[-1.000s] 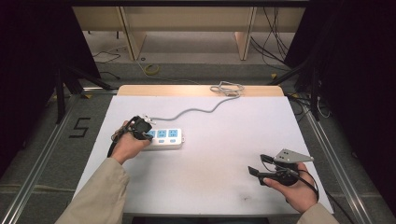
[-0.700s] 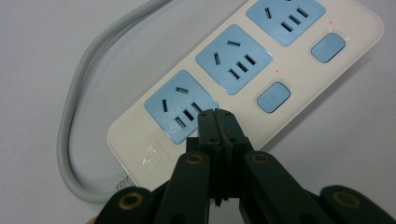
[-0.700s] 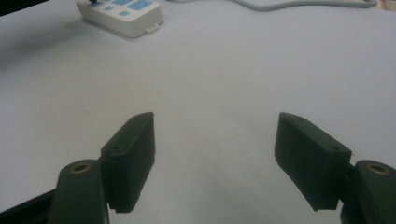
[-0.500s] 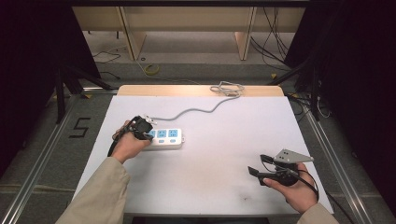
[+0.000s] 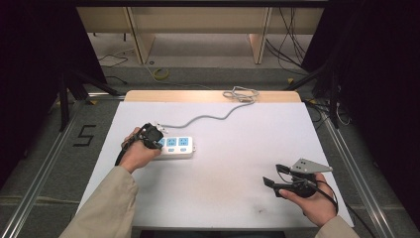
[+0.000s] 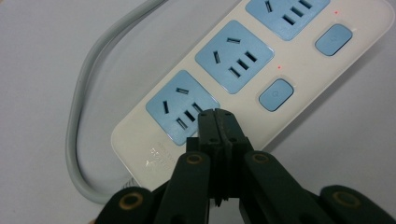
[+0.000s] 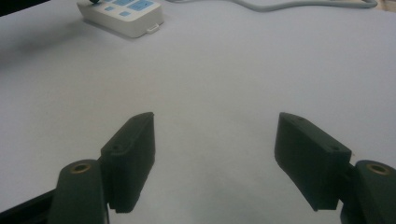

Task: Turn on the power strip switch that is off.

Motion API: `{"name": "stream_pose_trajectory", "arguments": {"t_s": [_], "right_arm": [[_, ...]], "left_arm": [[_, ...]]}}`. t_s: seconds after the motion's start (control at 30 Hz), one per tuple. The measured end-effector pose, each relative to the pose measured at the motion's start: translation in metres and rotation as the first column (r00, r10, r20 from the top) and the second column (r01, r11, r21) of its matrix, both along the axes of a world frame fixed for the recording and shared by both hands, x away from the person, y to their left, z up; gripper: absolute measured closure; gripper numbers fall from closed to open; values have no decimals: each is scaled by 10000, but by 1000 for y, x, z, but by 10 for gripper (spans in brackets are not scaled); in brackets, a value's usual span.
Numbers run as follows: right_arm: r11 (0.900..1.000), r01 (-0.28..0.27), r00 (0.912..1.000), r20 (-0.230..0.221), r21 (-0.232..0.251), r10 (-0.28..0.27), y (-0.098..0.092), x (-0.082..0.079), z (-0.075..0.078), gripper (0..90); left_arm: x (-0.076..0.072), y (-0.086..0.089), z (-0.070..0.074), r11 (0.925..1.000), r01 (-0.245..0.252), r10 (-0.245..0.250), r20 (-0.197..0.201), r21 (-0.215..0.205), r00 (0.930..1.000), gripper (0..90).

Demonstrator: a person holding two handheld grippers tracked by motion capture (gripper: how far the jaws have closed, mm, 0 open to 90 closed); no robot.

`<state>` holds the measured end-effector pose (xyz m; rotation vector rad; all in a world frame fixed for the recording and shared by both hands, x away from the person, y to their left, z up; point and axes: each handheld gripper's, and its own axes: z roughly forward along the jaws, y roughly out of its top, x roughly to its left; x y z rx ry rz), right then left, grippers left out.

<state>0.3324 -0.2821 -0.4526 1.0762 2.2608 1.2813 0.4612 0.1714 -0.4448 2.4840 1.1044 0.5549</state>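
Power strip (image 5: 174,147) sits on the table (image 5: 237,198) at about 10 o'clock from center; its cord (image 5: 208,119) snakes off toward 1 o'clock; my left gripper (image 5: 152,135) is over the strip's 9 o'clock end; my right gripper (image 5: 277,176) is way off at 4 o'clock.

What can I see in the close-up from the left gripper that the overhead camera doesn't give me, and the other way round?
The left gripper view gives detail: the slots in the blue sockets, the blue switch buttons with small red lights beside them, and the left gripper with its jaws shut, tips over the power strip. The high view gives the whole white table, the right gripper with open jaws and the far coiled cable end. Both show the strip, its grey cable and the left gripper.
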Motion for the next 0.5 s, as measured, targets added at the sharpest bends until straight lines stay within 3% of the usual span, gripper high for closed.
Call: {"name": "stream_pose_trajectory", "arguments": {"t_s": [0.5], "right_arm": [[10000, 35, 10000, 28, 56, -35, 0, 0, 0, 296]], "left_arm": [[-1, 1, 2, 10000, 20, -19, 42, -78, 10000, 900]]}}
